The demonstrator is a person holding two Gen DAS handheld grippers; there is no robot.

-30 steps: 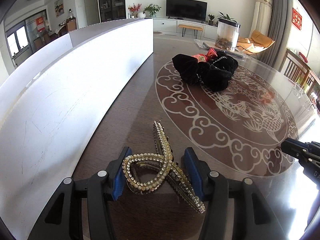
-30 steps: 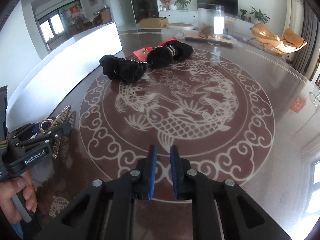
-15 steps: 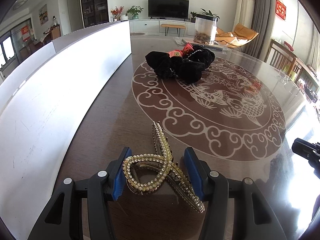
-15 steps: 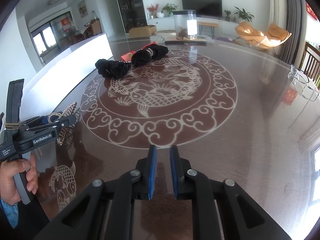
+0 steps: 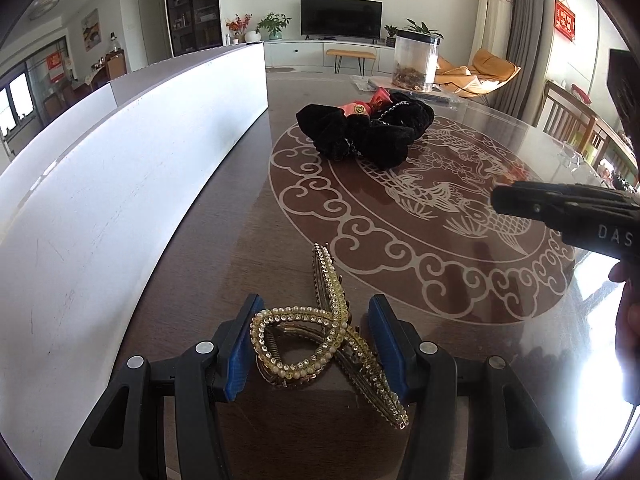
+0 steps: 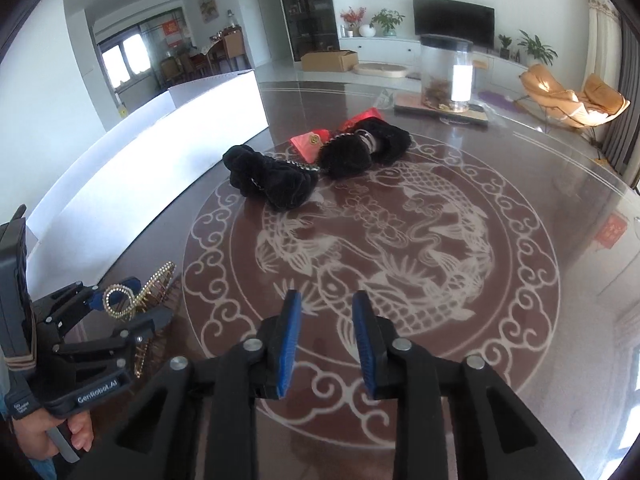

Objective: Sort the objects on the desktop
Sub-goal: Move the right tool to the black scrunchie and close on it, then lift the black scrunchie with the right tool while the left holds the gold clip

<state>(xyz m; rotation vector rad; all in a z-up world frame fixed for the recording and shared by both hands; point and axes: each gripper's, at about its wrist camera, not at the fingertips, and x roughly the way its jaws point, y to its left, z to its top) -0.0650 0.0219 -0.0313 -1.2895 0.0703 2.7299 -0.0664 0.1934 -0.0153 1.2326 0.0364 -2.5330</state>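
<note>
The gold rhinestone-studded figure-eight hair claw (image 5: 320,344) is clamped between the left gripper's (image 5: 316,350) blue fingers (image 5: 240,354) above the tabletop (image 5: 248,208) near its white-walled edge, while the empty right gripper's (image 6: 326,342) fingers (image 6: 289,340) have just been opening to a narrow gap.

My right gripper (image 6: 326,338) jaws just opened, nothing between them, over table (image 6: 540,184); left gripper (image 6: 132,304) clamps hair clip (image 6: 134,290); black scrunchies (image 6: 316,164) beyond.
</note>
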